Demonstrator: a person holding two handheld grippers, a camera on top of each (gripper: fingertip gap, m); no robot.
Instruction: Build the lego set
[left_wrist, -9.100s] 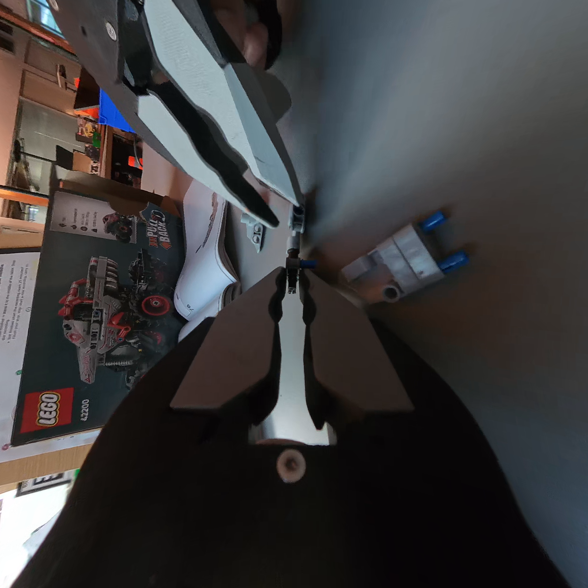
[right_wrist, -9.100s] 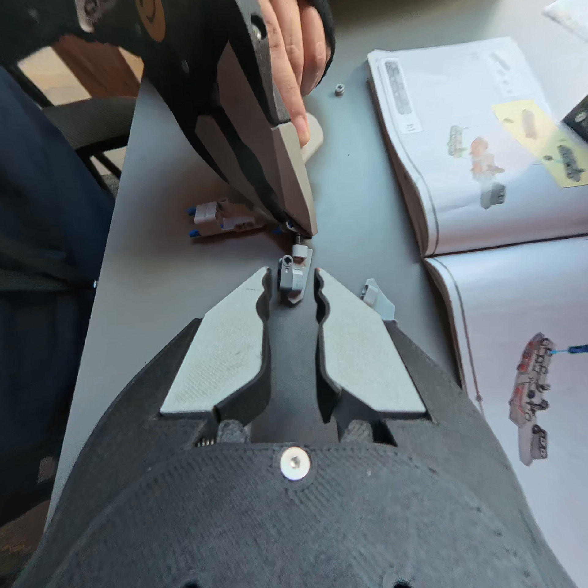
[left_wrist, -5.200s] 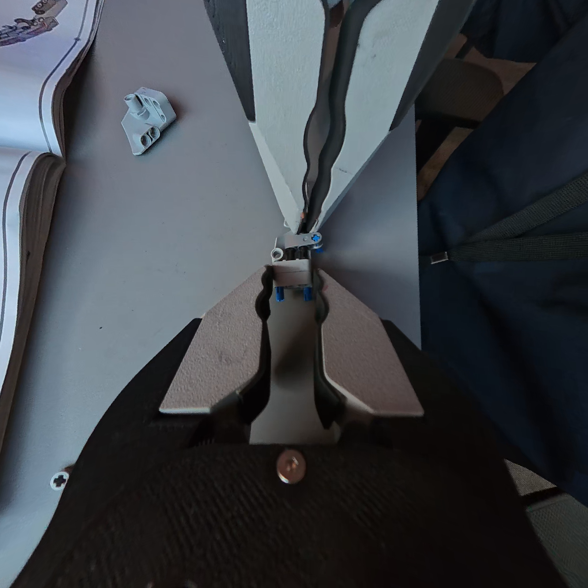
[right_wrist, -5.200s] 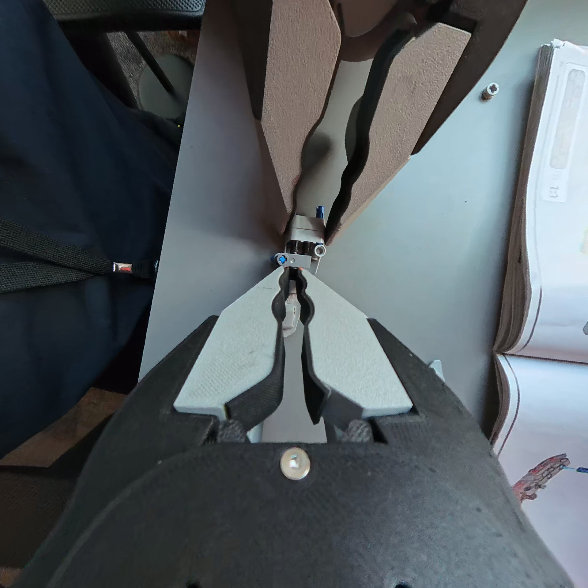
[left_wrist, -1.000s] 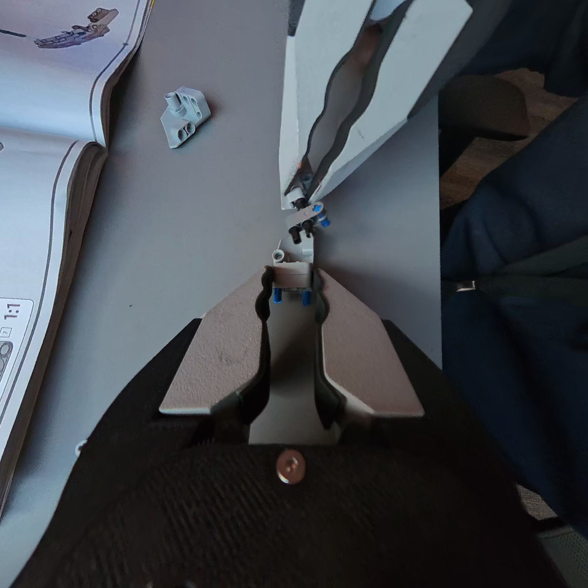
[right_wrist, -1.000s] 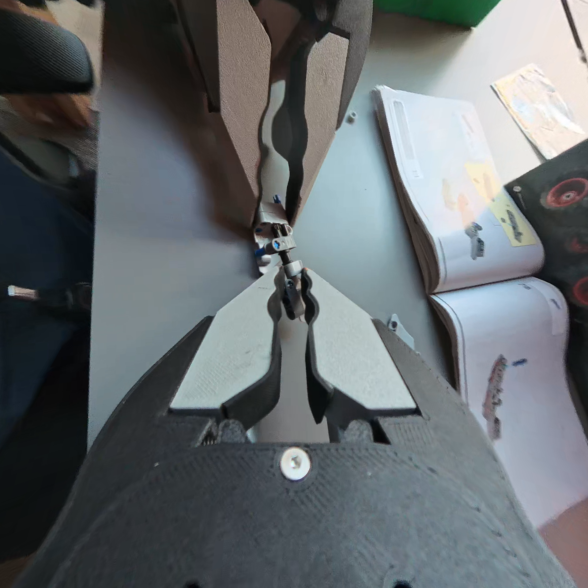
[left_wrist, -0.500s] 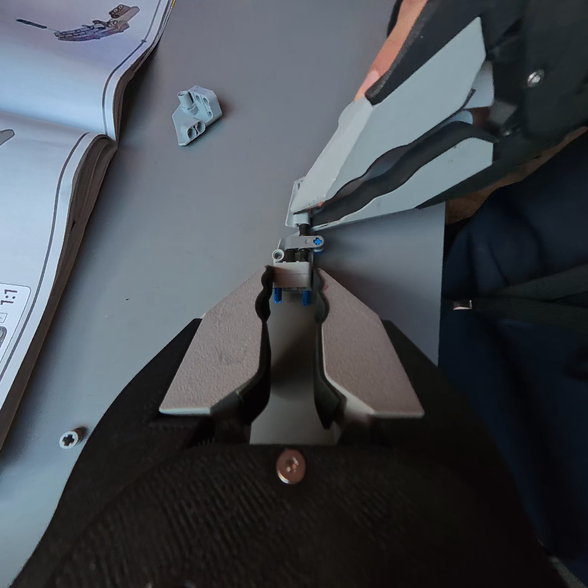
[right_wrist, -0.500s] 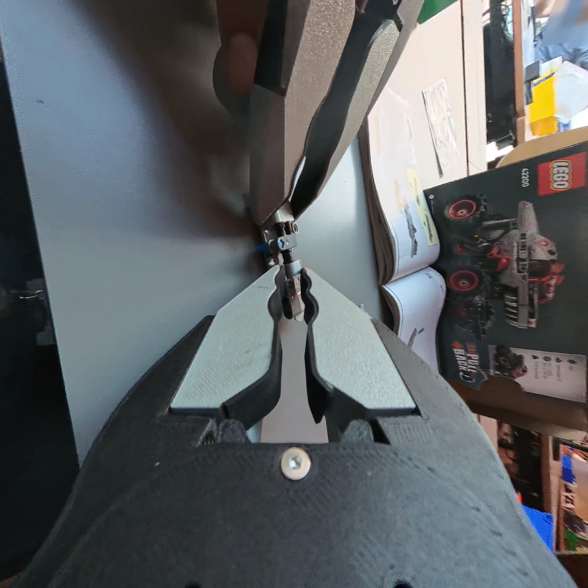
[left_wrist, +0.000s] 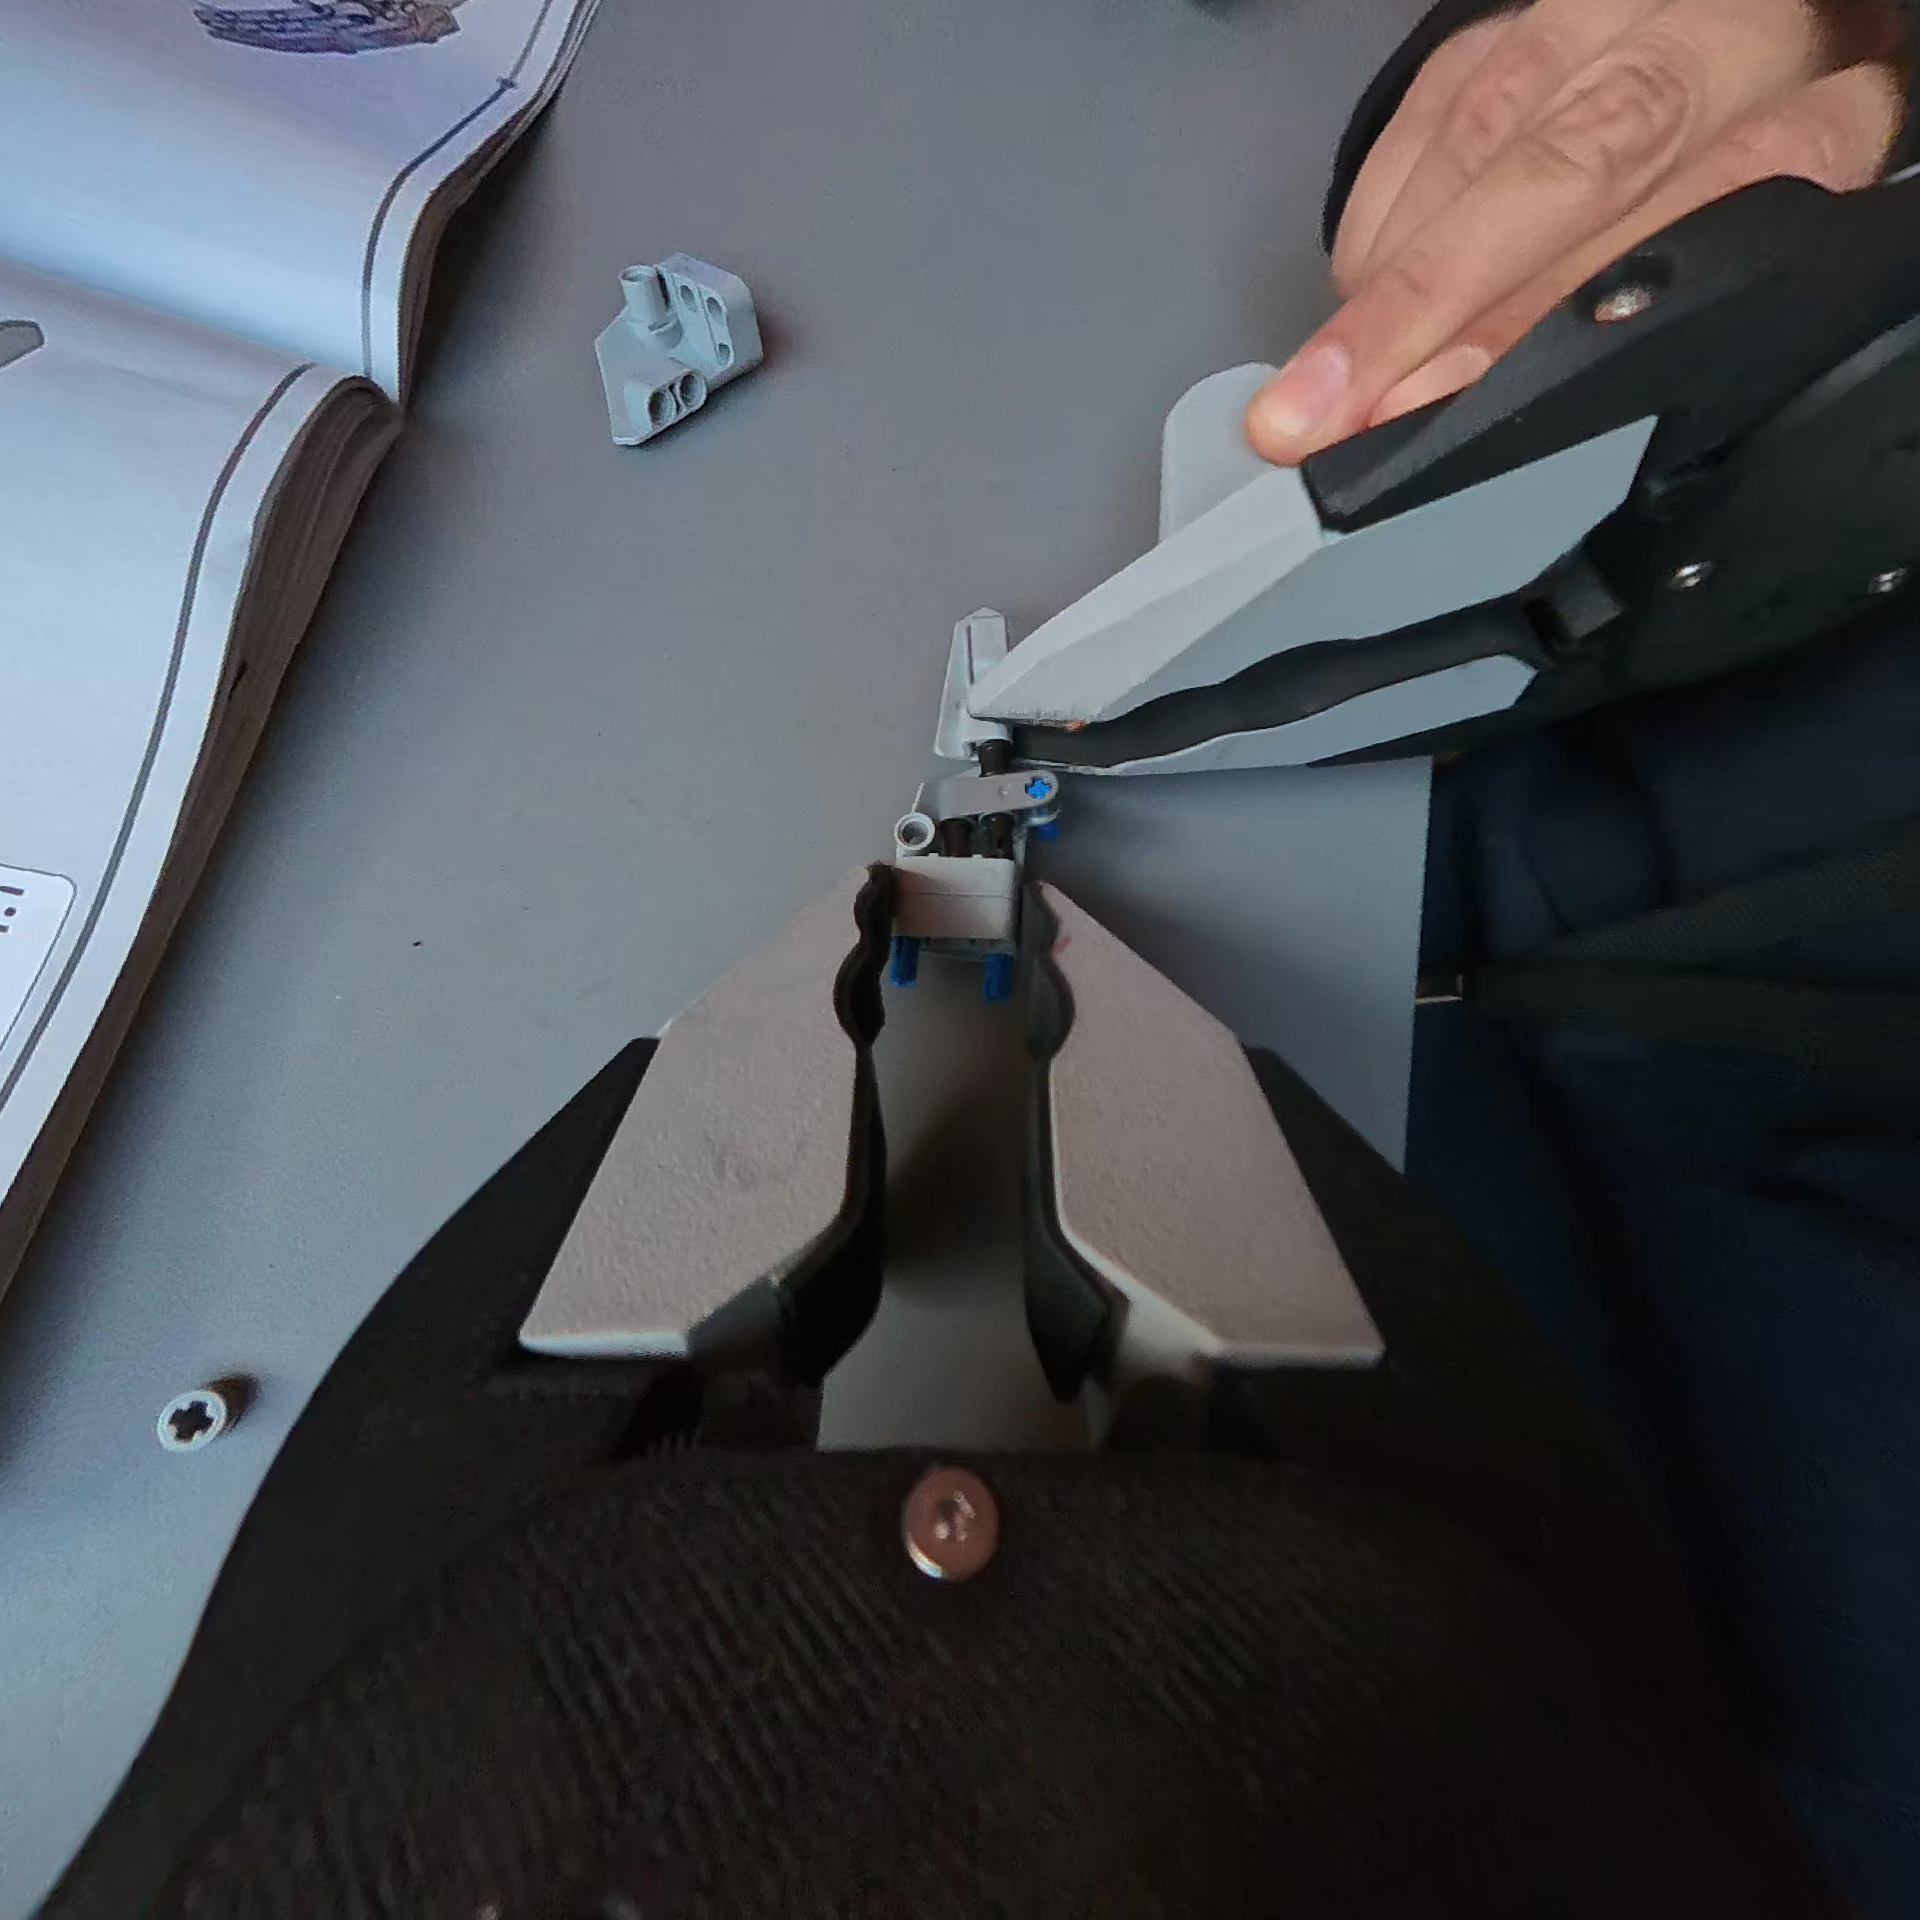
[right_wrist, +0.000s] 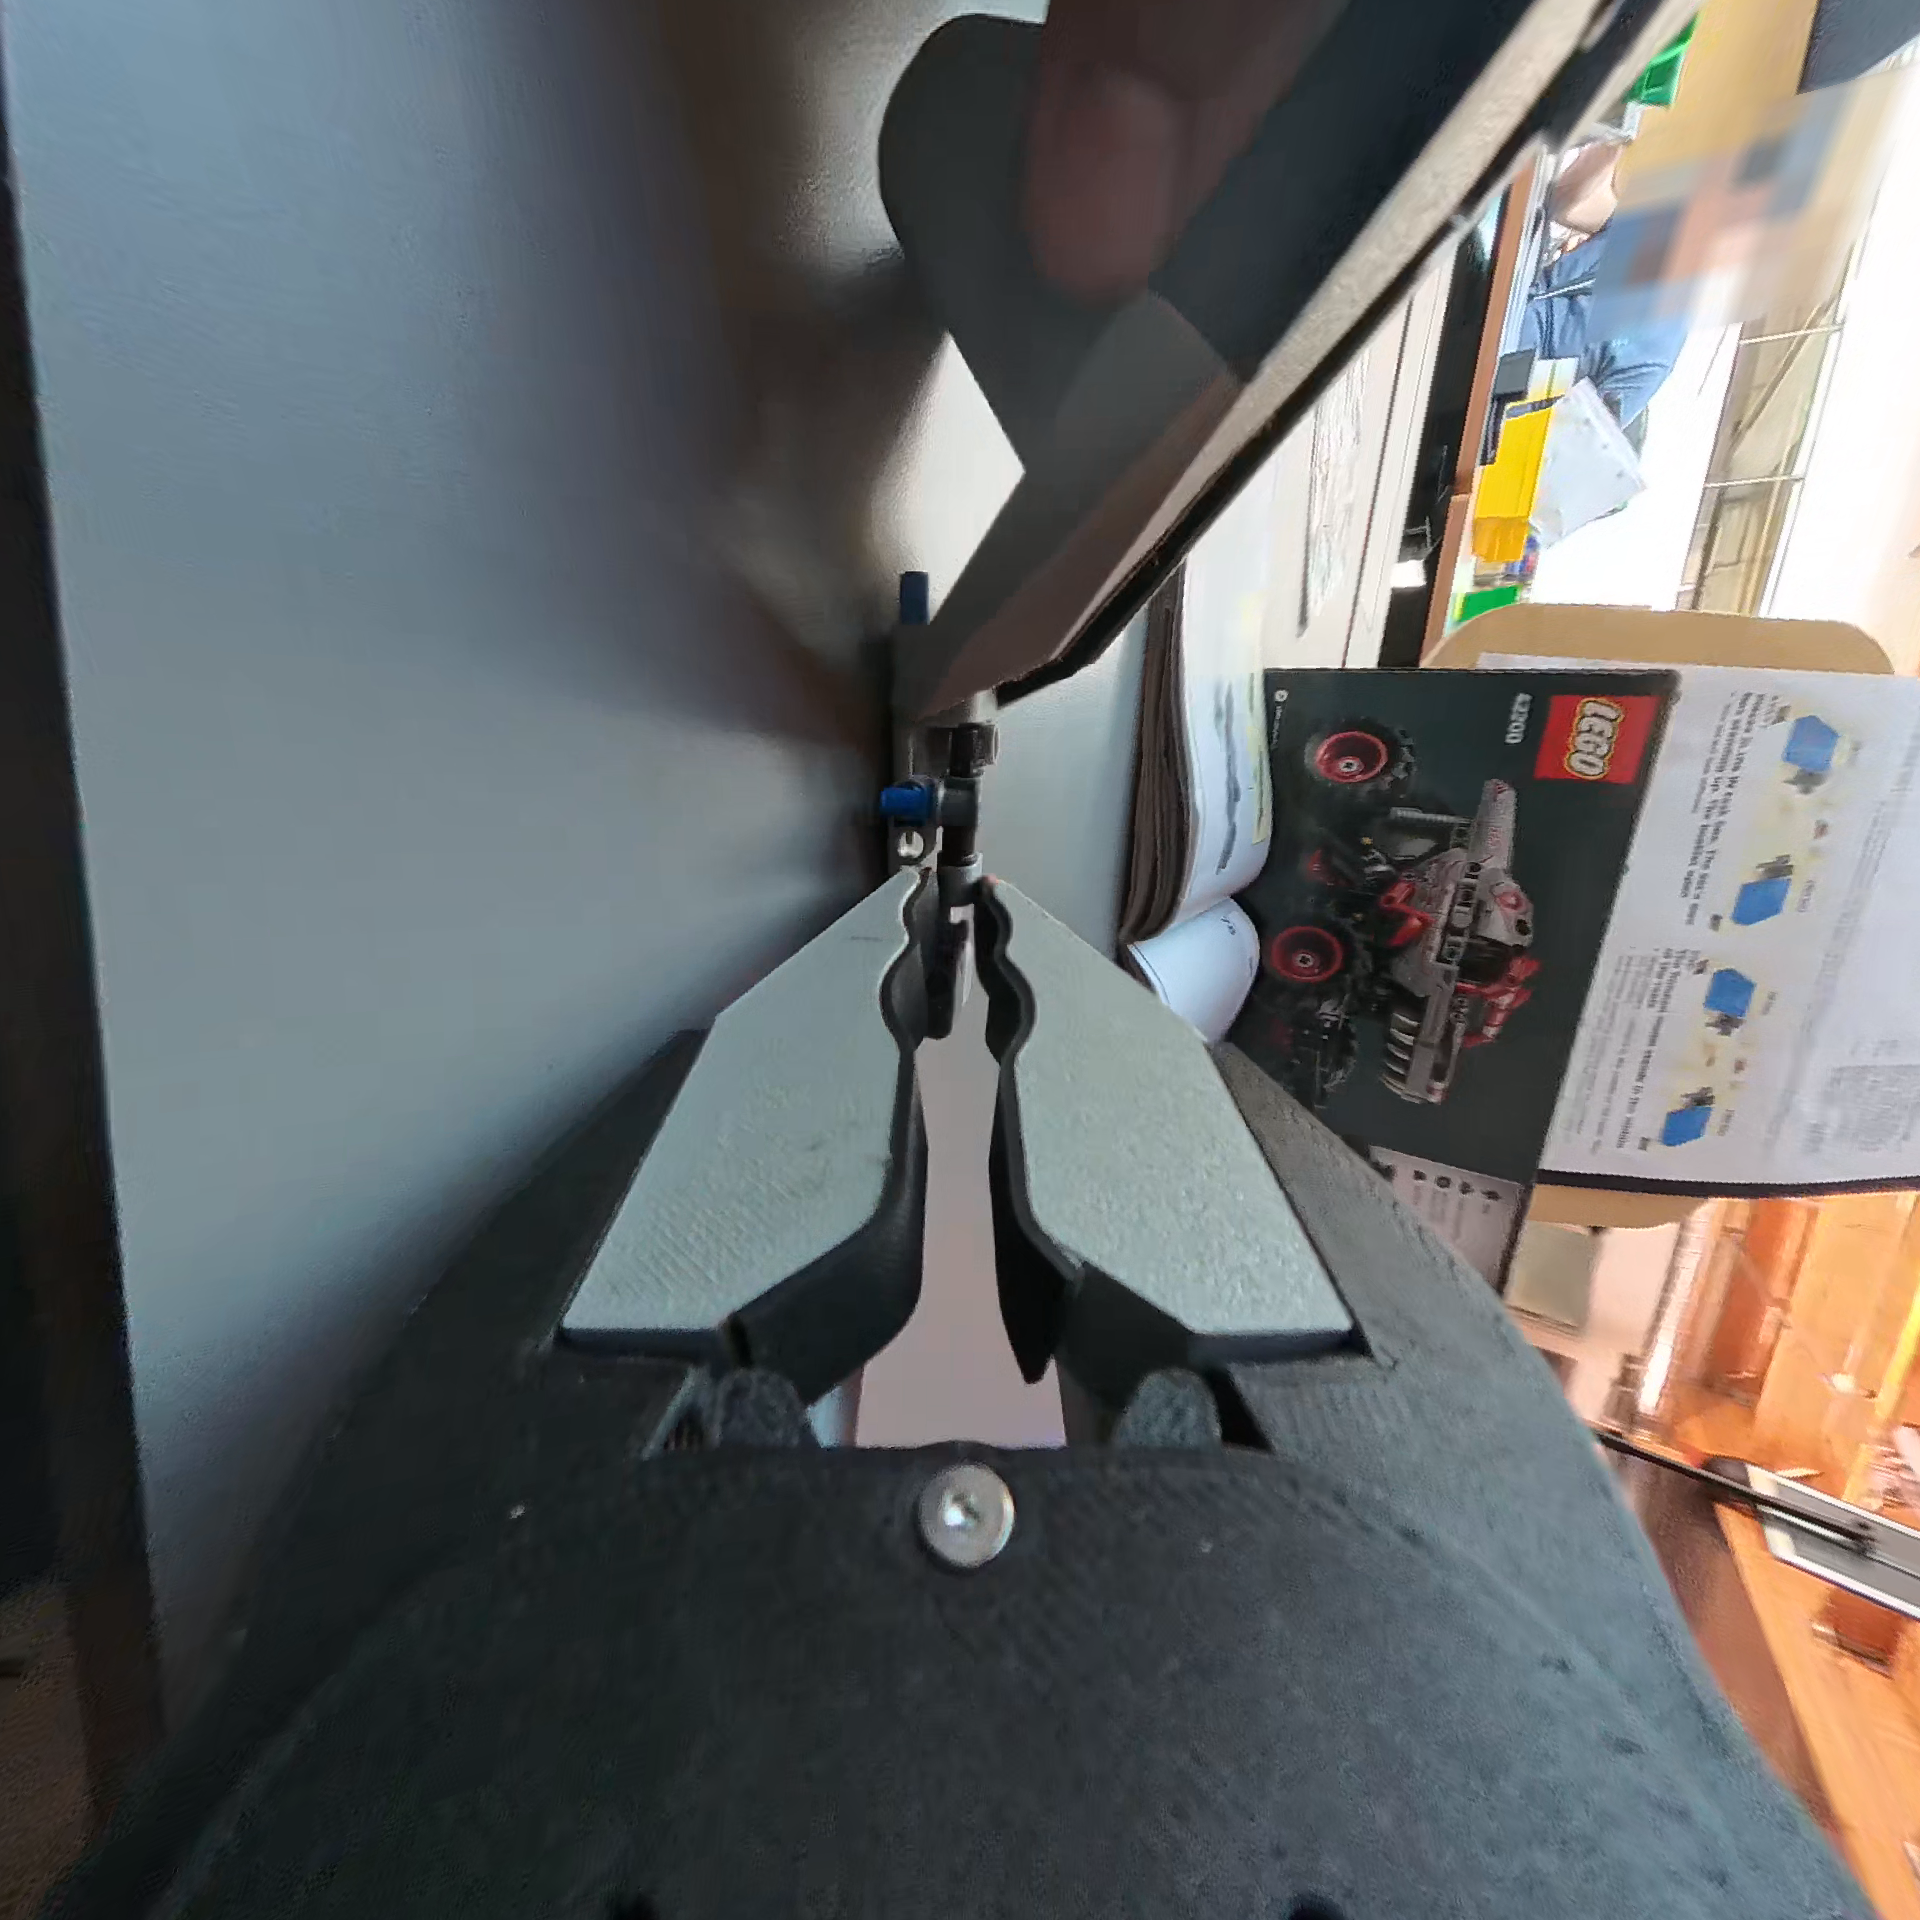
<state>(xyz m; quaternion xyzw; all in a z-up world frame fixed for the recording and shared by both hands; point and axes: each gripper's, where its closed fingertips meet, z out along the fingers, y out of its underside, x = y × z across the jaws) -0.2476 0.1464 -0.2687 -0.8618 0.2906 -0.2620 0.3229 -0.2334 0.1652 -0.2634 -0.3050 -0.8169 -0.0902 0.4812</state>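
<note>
A: What are the left gripper (left_wrist: 954, 914) fingers doing?

B: They are clamped on a small grey block (left_wrist: 956, 896) with two blue pins (left_wrist: 904, 961) poking back between the pads. The block is held just above the grey table (left_wrist: 582, 675), near its edge.

A: And the right gripper (right_wrist: 948, 914)?

B: Its fingers are pinched nearly together on a thin grey piece (left_wrist: 968, 681) with a black pin at its end. In the left wrist view that gripper comes in from the right, a person's hand (left_wrist: 1538, 177) wrapped around it, and the piece meets a light grey connector with a blue axle (left_wrist: 1000, 798) sitting on top of the block.

A: So the two parts touch?

B: Yes, the small assembly (right_wrist: 935, 790) spans both sets of fingertips.

A: What lies farther out?

B: A loose grey angled element (left_wrist: 677, 348) lies on the table, well apart from the grippers. Beyond it an open instruction booklet (left_wrist: 177, 343), and a small screw (left_wrist: 194, 1421) by the left gripper's body. In the right wrist view the set's box (right_wrist: 1455, 904) stands behind the booklet
</note>
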